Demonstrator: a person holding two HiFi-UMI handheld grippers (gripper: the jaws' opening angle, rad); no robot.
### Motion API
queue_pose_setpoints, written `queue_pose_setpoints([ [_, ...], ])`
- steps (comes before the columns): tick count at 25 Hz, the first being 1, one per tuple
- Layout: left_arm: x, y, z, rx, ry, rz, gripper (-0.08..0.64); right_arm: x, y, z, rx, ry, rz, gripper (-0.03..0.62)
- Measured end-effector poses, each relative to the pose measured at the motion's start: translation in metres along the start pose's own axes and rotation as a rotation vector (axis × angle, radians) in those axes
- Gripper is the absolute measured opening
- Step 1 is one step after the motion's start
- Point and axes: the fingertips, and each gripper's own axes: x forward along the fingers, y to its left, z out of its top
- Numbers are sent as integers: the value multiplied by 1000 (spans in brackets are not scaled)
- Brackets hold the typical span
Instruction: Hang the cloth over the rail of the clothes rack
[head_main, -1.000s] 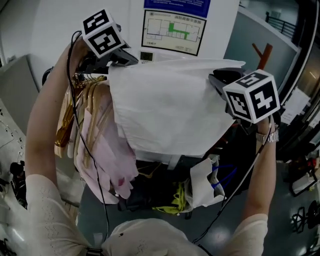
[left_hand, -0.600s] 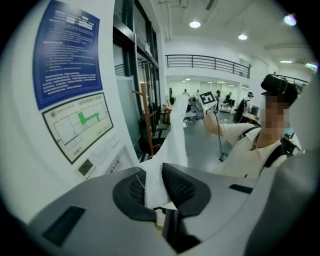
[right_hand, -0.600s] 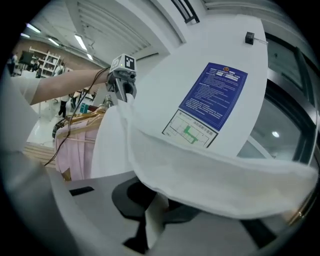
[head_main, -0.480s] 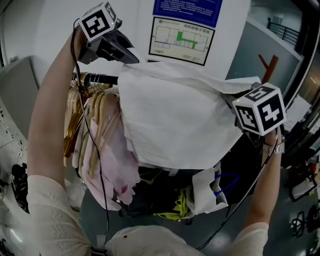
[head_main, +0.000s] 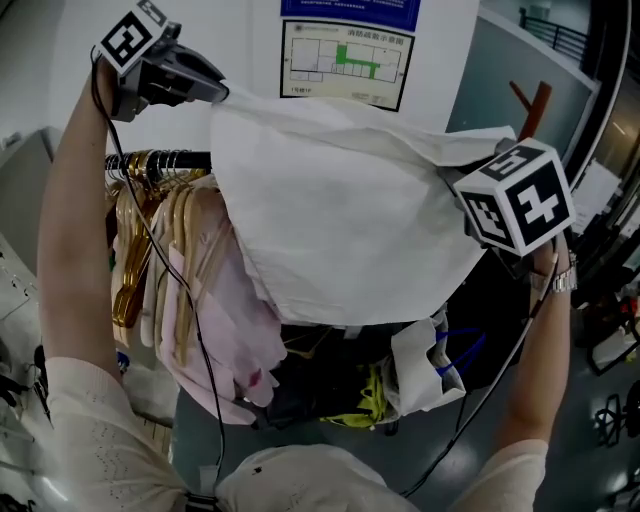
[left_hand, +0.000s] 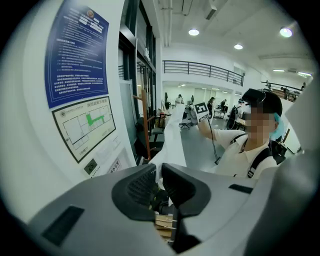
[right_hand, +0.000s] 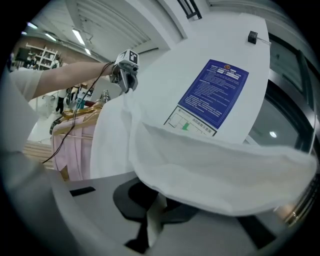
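The cloth (head_main: 340, 220) is pinched at both upper corners. The jaws of my left gripper (left_hand: 158, 175) are clamped on a thin edge of it. The jaws of my right gripper (right_hand: 156, 207) have just been closing and now bite a fold.

Between them it hangs spread, high on my left and lower on my right. It sags in soft creases, so I judge it light, limp and easily held. It would likely slide off if more hung on one side, so the corners look like the right places to hold it.

Its lower half drapes in front of the rail (head_main: 165, 160); whether it rests on the rail I cannot tell. To the left, the bare part of the rail carries crowded hangers (head_main: 160, 250) with pink garments (head_main: 225, 320). Below, what looks like a white bag (head_main: 415, 365) shows something blue at its mouth.
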Motion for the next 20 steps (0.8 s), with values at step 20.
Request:
queue_pose_setpoints([
  [20,12,-68,32,215,-486,878,37,-1,4,-19,-42,-60,-82,18],
])
